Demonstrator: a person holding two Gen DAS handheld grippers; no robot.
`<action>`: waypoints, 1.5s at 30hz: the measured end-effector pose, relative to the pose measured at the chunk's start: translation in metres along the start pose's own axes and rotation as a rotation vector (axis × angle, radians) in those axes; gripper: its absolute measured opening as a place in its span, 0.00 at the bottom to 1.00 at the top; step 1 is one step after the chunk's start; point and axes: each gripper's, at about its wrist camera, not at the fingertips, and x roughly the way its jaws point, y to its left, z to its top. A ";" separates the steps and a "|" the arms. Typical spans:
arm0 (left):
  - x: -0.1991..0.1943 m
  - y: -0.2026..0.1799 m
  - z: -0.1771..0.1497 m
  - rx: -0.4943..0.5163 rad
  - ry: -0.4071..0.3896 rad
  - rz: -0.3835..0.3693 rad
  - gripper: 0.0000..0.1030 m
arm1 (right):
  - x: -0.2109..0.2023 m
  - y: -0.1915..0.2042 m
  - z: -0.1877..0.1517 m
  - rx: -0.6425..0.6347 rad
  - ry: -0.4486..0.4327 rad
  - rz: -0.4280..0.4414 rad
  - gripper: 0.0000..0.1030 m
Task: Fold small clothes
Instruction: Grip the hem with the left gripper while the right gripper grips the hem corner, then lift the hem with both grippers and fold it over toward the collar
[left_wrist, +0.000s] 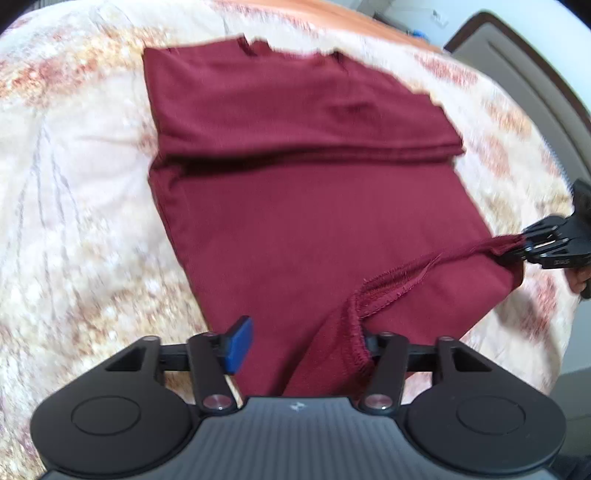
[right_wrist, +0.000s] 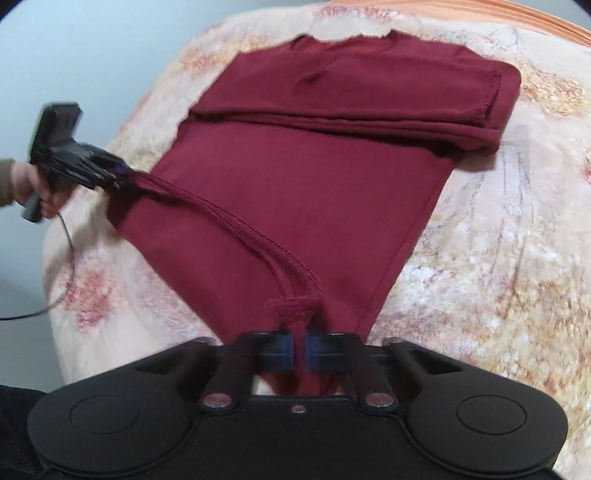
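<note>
1. Garment (left_wrist: 314, 221), dark red, lies spread on a bed under a pale floral blanket (left_wrist: 74, 221) and fills the middle of both wrist views.
2. Its far part is folded over onto itself. The fold forms a thick horizontal ridge across the upper middle of each frame.
3. The near hem (right_wrist: 258, 236) is lifted off the blanket and stretched into a taut, stitched edge between the two tools.
4. The right gripper (right_wrist: 300, 349) sits at the bottom centre of its own view. Its jaws are pinched together on a bunch of the hem, with only a sliver of red cloth between the blue pads.
5. The left gripper (left_wrist: 304, 343) sits at the bottom of its own view with its jaws spread wide. One blue pad (left_wrist: 240, 345) stands clear of the cloth on the left, and the hem drapes over the opposite finger and hides it.
6. At the left edge of the right wrist view, a hand (right_wrist: 35, 184) grips the left tool's handle and a dark cable (right_wrist: 64, 258) trails down from it.
7. Both frames are somewhat blurred.
</note>
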 end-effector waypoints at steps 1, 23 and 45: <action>-0.004 0.002 0.001 -0.007 -0.012 -0.007 0.72 | -0.001 -0.005 0.003 0.037 -0.016 0.004 0.05; 0.002 -0.003 -0.009 0.034 -0.017 -0.029 0.45 | -0.006 -0.020 0.010 0.166 -0.068 -0.001 0.05; -0.038 0.037 0.106 -0.084 -0.386 -0.110 0.10 | -0.063 -0.081 0.097 0.305 -0.382 0.133 0.05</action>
